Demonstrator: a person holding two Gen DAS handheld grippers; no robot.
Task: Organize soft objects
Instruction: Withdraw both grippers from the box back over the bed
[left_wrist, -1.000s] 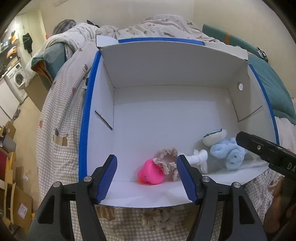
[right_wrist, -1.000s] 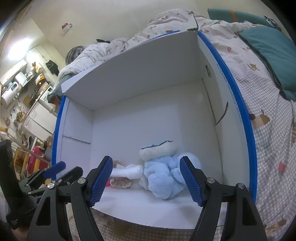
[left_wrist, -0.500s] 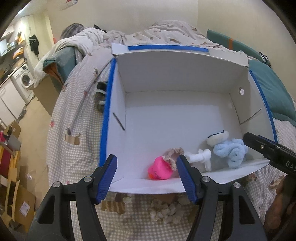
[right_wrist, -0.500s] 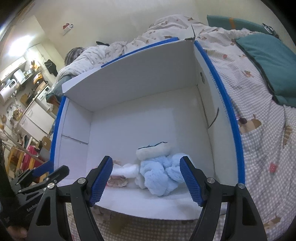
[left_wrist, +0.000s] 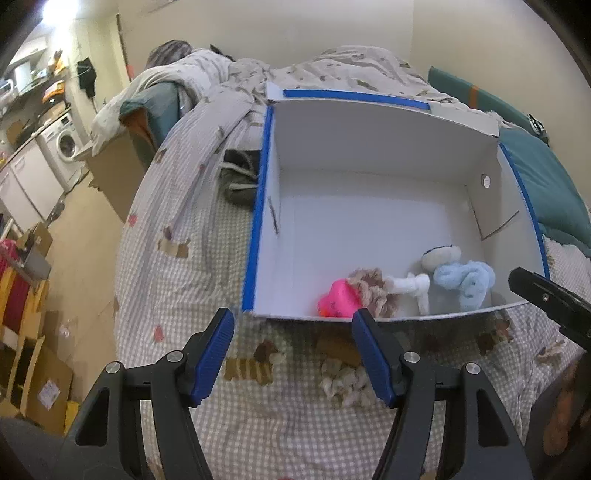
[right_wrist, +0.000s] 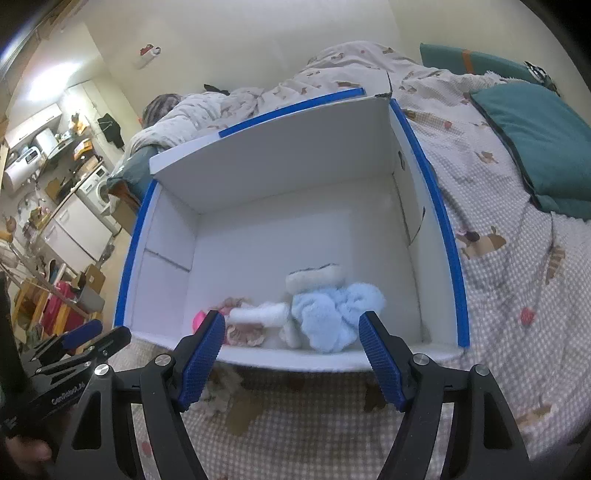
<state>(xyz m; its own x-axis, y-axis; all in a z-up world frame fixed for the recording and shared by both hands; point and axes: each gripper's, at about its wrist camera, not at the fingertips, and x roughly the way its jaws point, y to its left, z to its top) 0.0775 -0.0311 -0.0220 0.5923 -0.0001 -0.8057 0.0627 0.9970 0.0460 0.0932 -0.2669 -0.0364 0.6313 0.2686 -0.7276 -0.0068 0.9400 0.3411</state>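
The box (left_wrist: 369, 155) is the landmark; it sits open on the checked bedspread (left_wrist: 192, 280), white inside with blue tape along its rim. Against the near wall of the box lie four soft things in a row: a pink toy (left_wrist: 338, 302) at the left, a beige scrunchie (left_wrist: 371, 290) touching it, a white piece (left_wrist: 410, 286) beside that, and a light blue plush (left_wrist: 463, 282) at the right end. Outside the box, just before its near wall, a beige frilly piece (left_wrist: 345, 380) lies on the bedspread; left of the box lies a dark bundle (left_wrist: 240, 177).

Left gripper (left_wrist: 293, 356): jaws wide, nothing between them, positioned in front of the near wall. Right gripper (right_wrist: 291, 360): jaws wide, empty, likewise in front of the near wall.

Step in hand, as judged: between placements, both tools free. The next move calls for lowering one tool over the frilly piece, closing on it, then lifting it clear of the near wall before release inside the box.
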